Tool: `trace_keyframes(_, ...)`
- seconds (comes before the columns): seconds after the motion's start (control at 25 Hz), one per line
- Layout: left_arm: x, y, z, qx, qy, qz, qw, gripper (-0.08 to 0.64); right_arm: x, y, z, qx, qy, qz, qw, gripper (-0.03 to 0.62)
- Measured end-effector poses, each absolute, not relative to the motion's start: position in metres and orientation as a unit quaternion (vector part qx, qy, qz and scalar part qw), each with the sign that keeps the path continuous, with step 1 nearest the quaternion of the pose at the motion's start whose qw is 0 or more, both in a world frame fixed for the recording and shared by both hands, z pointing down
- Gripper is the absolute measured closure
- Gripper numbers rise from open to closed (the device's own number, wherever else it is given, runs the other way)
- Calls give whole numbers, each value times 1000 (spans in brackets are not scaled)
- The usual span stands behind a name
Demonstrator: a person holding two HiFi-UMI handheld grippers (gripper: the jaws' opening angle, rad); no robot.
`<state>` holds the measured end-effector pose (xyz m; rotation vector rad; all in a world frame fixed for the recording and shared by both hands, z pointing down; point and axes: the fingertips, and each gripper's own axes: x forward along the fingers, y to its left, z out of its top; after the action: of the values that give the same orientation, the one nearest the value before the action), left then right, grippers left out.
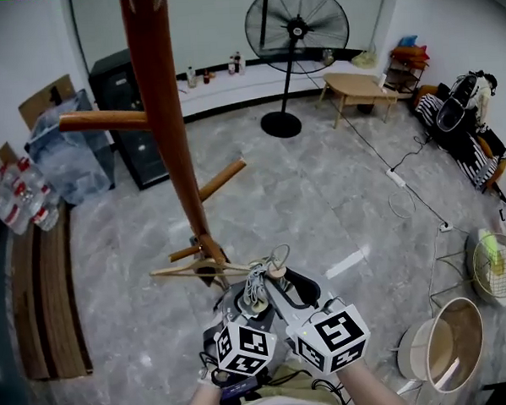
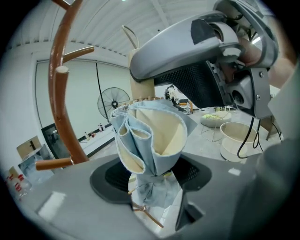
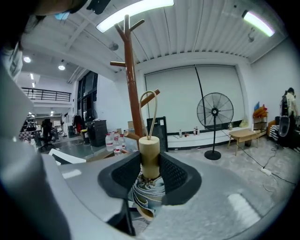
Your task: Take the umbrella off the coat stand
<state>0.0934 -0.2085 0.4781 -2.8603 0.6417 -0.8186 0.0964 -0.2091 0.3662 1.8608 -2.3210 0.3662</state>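
Umbrella: folded, pale blue pleats showing cream lining, stubby wooden handle carrying cord loop. Hanging in air before person, apart from coat stand. Long axis standing near upright, handle end up. Left tongs clenching bunched canopy; right tongs clenching handle. Only left gripper view showing lining.

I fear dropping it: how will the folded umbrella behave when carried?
The umbrella likely feels floppy: its fabric folds bulge loosely above the left tool. Its wooden handle, clamped in the right tool, looks stiff, smooth, perhaps slippery.
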Motion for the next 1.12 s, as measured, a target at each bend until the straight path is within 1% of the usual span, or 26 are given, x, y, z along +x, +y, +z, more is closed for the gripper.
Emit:
trace_keyframes(0.64, 217, -126, 464, -960, 56, -248, 116, 283, 217, -121, 352, 745, -654, 117, 51, 468)
trace_keyframes(0.88, 248, -93, 464, -961, 5, -244, 129, 284, 248, -88, 352, 779, -614, 122, 43, 468)
trace_keyframes(1.12, 265, -71, 468, -958, -33, -244, 145, 284, 265, -66, 356, 801, -583, 128, 35, 468)
